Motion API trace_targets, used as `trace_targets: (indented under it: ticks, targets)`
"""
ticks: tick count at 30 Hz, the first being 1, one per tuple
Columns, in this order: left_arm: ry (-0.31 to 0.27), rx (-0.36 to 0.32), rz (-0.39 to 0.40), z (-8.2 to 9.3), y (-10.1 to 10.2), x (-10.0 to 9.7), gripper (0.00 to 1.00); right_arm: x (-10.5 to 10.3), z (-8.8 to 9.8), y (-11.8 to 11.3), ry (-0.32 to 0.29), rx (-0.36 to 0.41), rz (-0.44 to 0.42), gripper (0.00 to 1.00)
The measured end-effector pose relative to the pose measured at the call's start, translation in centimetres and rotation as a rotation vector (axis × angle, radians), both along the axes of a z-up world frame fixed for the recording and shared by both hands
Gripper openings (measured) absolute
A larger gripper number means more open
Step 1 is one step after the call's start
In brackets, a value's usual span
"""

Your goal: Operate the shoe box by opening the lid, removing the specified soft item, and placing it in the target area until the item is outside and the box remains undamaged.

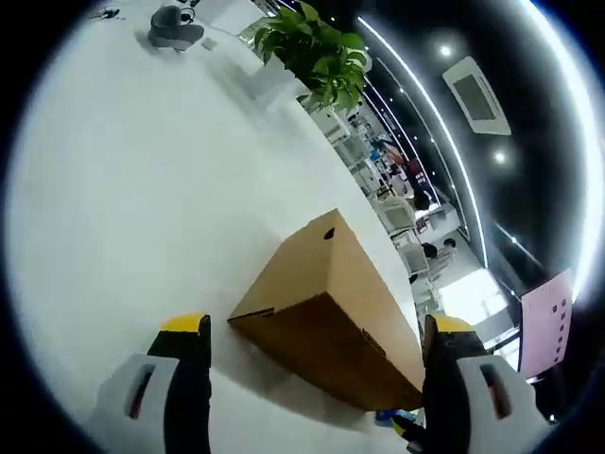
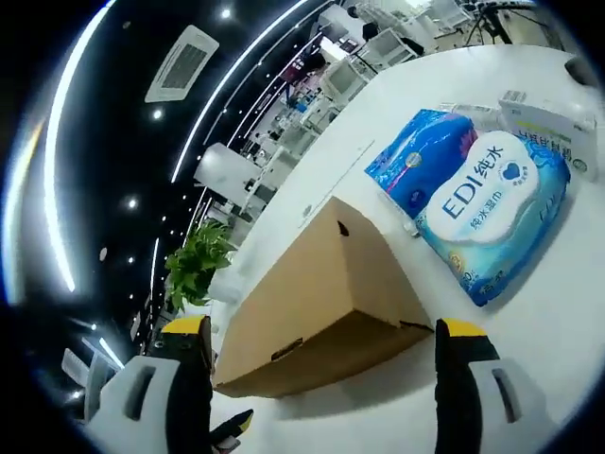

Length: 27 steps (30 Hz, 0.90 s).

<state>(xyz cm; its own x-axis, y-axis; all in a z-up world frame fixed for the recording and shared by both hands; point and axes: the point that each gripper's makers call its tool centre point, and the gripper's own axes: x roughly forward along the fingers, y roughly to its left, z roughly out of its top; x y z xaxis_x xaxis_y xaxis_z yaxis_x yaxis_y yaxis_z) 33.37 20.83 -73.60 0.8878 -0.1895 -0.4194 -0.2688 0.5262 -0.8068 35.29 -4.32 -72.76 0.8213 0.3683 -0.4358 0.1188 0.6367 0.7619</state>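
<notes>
Two pairs of tongs faced one closed brown cardboard shoe box (image 1: 326, 317) that lay on the white surface (image 1: 132, 189), its lid still down. The left tongs (image 1: 317, 331) stood wide open and held nothing, one jaw at each side of the box but apart from it. The right tongs (image 2: 321, 333) were also wide open and empty, with the same shoe box (image 2: 321, 303) between the jaws and not touched. Just beside the box, on its far side in the right gripper view, lay a blue and white pack of wet wipes (image 2: 477, 194). Well beyond the box in the left gripper view stood a green potted plant (image 1: 317, 47).
</notes>
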Motion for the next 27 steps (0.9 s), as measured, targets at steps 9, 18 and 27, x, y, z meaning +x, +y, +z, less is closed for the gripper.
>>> trace_targets:
  ticks: [9, 18, 27]
  targets:
    - [0.011, -0.046, 0.026, -1.4, -0.1, 1.0, 0.94, 0.4, -1.4, 0.1, 0.014, -0.010, -0.037, 0.95]
    - [0.014, -0.025, -0.042, -1.6, -1.2, 2.1, 0.91, 1.1, -2.3, 0.3, 0.007, -0.030, -0.035, 0.90]
    - [0.032, -0.009, -0.076, -2.4, -1.1, 2.0, 0.87, 1.4, -3.2, 0.8, 0.003, -0.037, -0.008, 0.88]
